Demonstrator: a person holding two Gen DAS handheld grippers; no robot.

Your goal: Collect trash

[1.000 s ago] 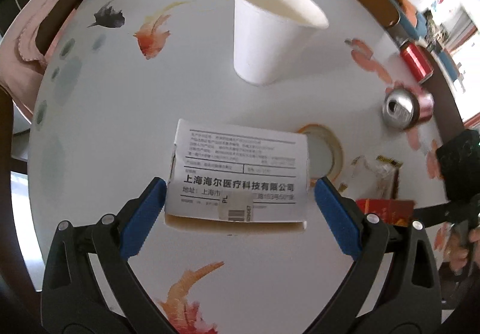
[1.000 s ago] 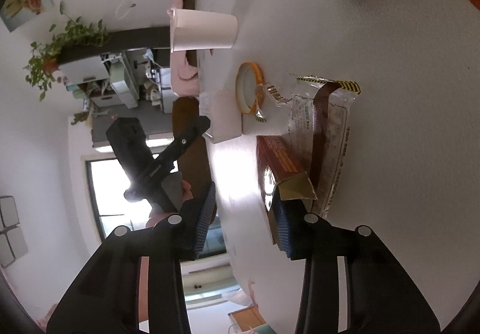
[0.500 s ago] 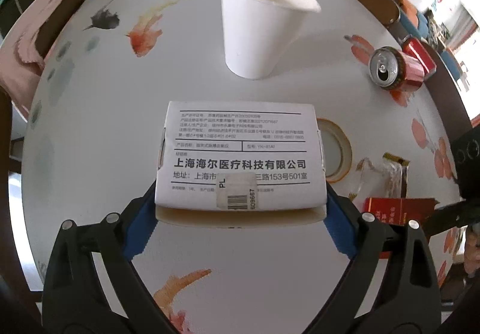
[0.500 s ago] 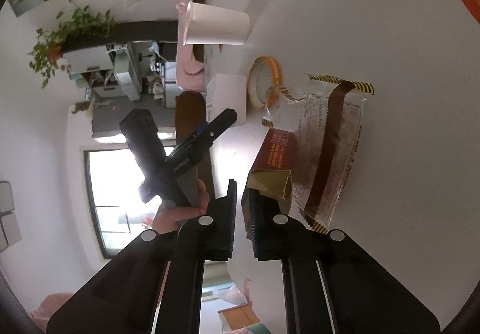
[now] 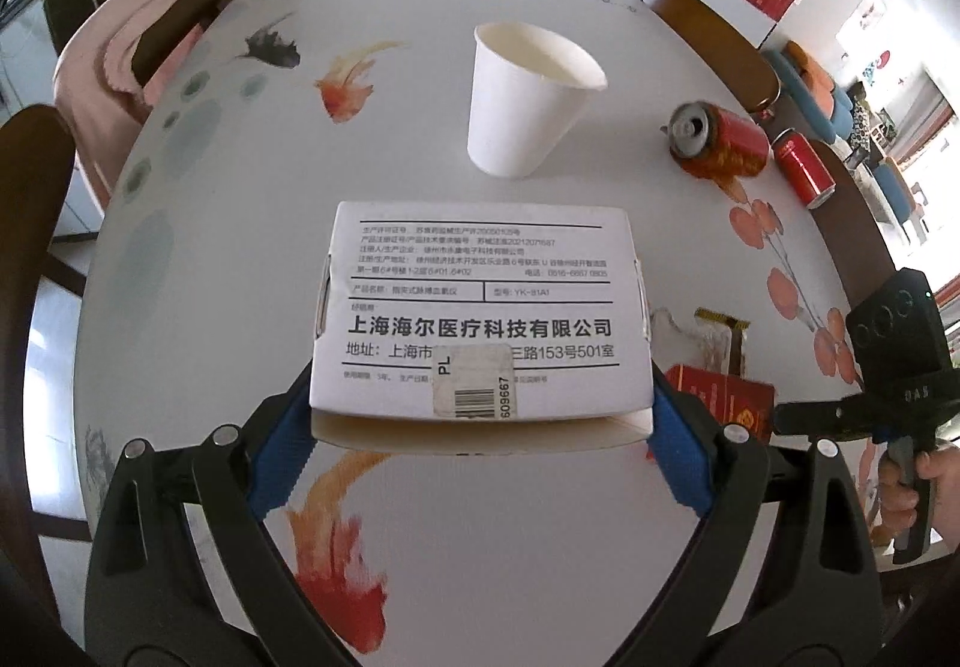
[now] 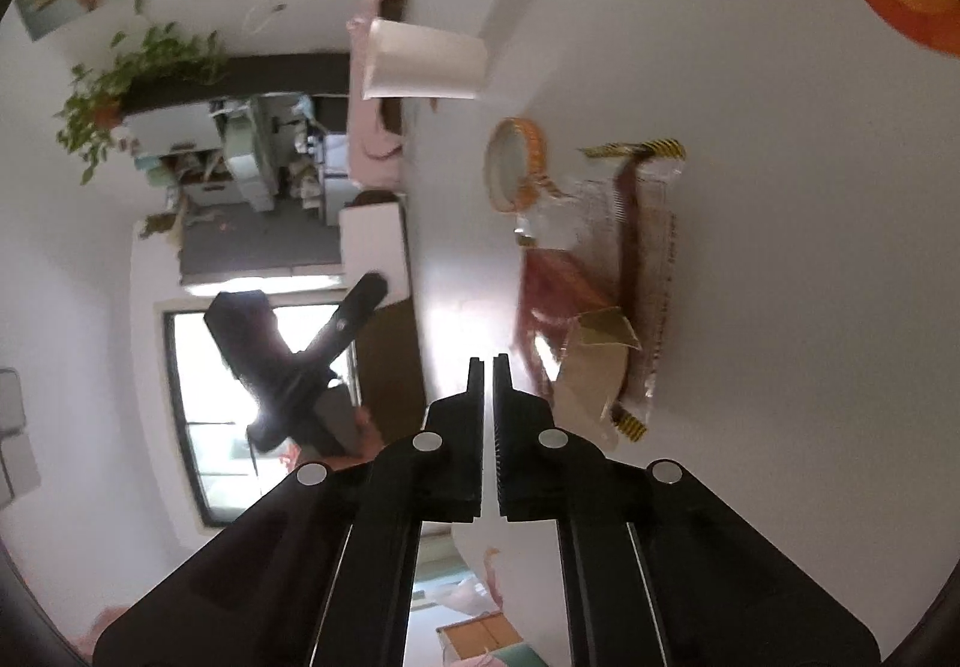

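Cup (image 5: 528, 103) behind box (image 5: 480, 319); cans (image 5: 720, 142) right, on table (image 5: 240, 223).

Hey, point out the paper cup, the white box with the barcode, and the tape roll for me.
paper cup (image 5: 521, 109), left wrist view, on its white side wall.
white box (image 5: 480, 307), left wrist view, on the printed top face.
tape roll (image 6: 515, 172), right wrist view, on its orange-rimmed ring.

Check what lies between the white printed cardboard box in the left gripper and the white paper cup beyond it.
Nothing: in the left wrist view, only bare white tabletop separates the white printed cardboard box from the white paper cup.
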